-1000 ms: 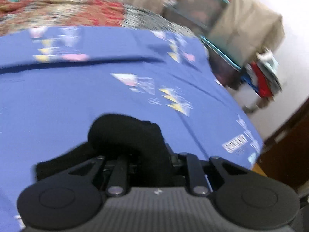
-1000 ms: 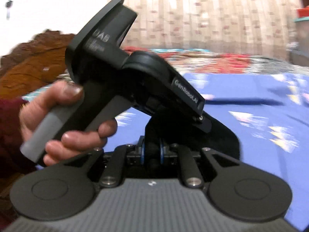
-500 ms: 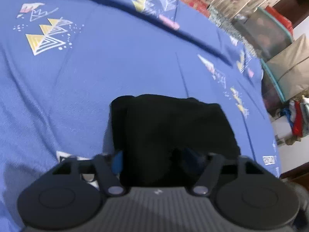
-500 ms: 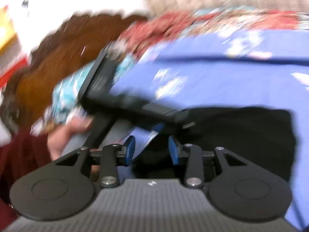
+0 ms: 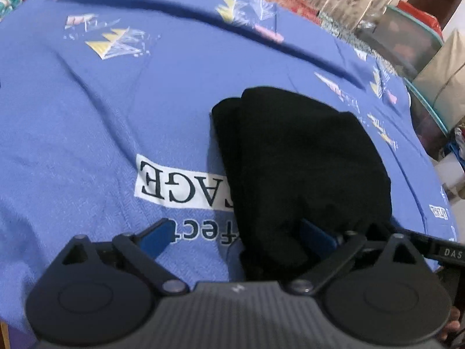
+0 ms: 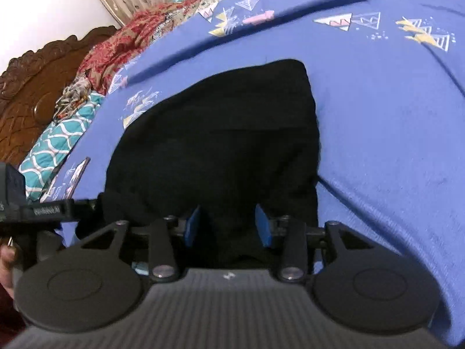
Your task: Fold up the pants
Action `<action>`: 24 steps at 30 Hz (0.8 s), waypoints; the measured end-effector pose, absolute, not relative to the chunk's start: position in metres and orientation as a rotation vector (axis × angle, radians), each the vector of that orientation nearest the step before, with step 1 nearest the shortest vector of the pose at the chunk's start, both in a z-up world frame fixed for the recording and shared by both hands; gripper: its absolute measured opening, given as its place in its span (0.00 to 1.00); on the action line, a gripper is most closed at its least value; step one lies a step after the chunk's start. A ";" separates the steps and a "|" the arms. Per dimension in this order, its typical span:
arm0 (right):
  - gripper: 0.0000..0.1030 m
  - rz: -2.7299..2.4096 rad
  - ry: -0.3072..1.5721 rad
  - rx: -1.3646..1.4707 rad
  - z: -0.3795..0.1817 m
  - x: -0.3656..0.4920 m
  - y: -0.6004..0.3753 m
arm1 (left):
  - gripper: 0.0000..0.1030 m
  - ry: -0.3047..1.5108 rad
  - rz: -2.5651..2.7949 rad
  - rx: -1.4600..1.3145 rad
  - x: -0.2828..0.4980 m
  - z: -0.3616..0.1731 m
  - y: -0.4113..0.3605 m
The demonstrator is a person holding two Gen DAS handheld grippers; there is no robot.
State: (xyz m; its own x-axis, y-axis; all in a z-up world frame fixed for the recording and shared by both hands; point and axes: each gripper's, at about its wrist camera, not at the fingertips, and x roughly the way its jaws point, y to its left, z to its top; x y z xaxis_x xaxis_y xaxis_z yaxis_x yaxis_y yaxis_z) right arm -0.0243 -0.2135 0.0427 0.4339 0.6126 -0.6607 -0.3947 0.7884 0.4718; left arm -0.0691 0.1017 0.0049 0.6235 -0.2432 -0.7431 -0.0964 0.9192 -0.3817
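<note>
pants: black pants [image 5: 302, 157] lie as a compact folded bundle on the blue bedspread [image 5: 87, 133], near the bed's near edge
left tool [image 5: 241, 234]: jaws have just been opening, now wide; cloth lies between them, not pinched
right tool [image 6: 228, 222]: jaws have just parted, half open; fabric sits between, unpressed
progress: folding looks nearly finished; release and perhaps a last tidy remain

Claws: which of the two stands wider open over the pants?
The left claw: its blue pads sit far apart, one clear of the black pants. The right claw is narrower, cloth between its pads.
</note>
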 end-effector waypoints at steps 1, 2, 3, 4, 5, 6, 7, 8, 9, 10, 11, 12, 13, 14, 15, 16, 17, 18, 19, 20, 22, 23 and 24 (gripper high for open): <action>0.44 0.641 0.931 0.253 0.046 -0.025 -0.214 | 0.96 0.901 -0.087 -0.412 -0.069 0.008 0.103; 0.44 0.643 0.934 0.251 0.048 -0.025 -0.217 | 0.96 0.903 -0.094 -0.426 -0.068 0.011 0.106; 0.45 0.646 0.934 0.254 0.052 -0.024 -0.220 | 0.96 0.906 -0.103 -0.450 -0.068 0.014 0.111; 0.45 0.648 0.920 0.263 0.058 -0.026 -0.226 | 0.96 0.909 -0.116 -0.487 -0.067 0.017 0.117; 0.45 0.649 0.897 0.275 0.057 -0.026 -0.226 | 0.96 0.908 -0.127 -0.527 -0.067 0.019 0.123; 0.50 0.648 0.865 0.299 0.064 -0.028 -0.236 | 0.99 0.899 -0.140 -0.578 -0.066 0.021 0.131; 0.58 0.646 0.843 0.328 0.066 -0.024 -0.242 | 1.00 0.888 -0.151 -0.617 -0.066 0.023 0.136; 0.63 0.641 0.826 0.362 0.065 -0.016 -0.249 | 1.00 0.881 -0.166 -0.656 -0.064 0.024 0.141; 0.73 0.634 0.817 0.394 0.064 -0.010 -0.256 | 1.00 0.887 -0.181 -0.685 -0.059 0.022 0.144; 0.78 0.618 0.814 0.425 0.062 -0.006 -0.263 | 1.00 0.898 -0.190 -0.703 -0.055 0.019 0.145; 0.79 0.603 0.819 0.446 0.056 -0.001 -0.267 | 1.00 0.917 -0.204 -0.726 -0.048 0.014 0.145; 0.79 0.599 0.832 0.467 0.052 0.005 -0.269 | 1.00 0.940 -0.220 -0.747 -0.041 0.008 0.145; 0.79 0.605 0.851 0.483 0.046 0.013 -0.267 | 1.00 0.976 -0.228 -0.776 -0.034 -0.001 0.143; 0.79 0.611 0.872 0.499 0.041 0.019 -0.268 | 1.00 0.997 -0.229 -0.795 -0.029 -0.007 0.140; 0.80 0.618 0.894 0.517 0.033 0.025 -0.266 | 1.00 0.997 -0.230 -0.800 -0.025 -0.010 0.137; 0.80 0.626 0.917 0.539 0.026 0.031 -0.264 | 1.00 0.985 -0.238 -0.791 -0.023 -0.010 0.132; 0.80 0.638 0.935 0.559 0.021 0.033 -0.265 | 1.00 0.979 -0.259 -0.783 -0.020 -0.010 0.126; 0.80 0.661 0.955 0.583 0.014 0.038 -0.261 | 1.00 0.979 -0.274 -0.784 -0.017 -0.012 0.121; 0.80 0.685 0.973 0.604 0.009 0.043 -0.256 | 0.99 0.979 -0.292 -0.779 -0.013 -0.013 0.114; 0.78 0.713 0.988 0.615 0.010 0.046 -0.251 | 0.99 0.980 -0.305 -0.751 -0.009 -0.013 0.105; 0.59 0.756 1.011 0.577 0.017 0.051 -0.231 | 0.81 0.978 -0.304 -0.644 -0.002 -0.005 0.088; 0.56 0.764 1.010 0.544 0.023 0.053 -0.221 | 0.78 0.980 -0.298 -0.610 0.002 0.001 0.084; 0.50 0.769 0.992 0.502 0.033 0.054 -0.215 | 0.68 0.979 -0.298 -0.601 0.007 0.009 0.085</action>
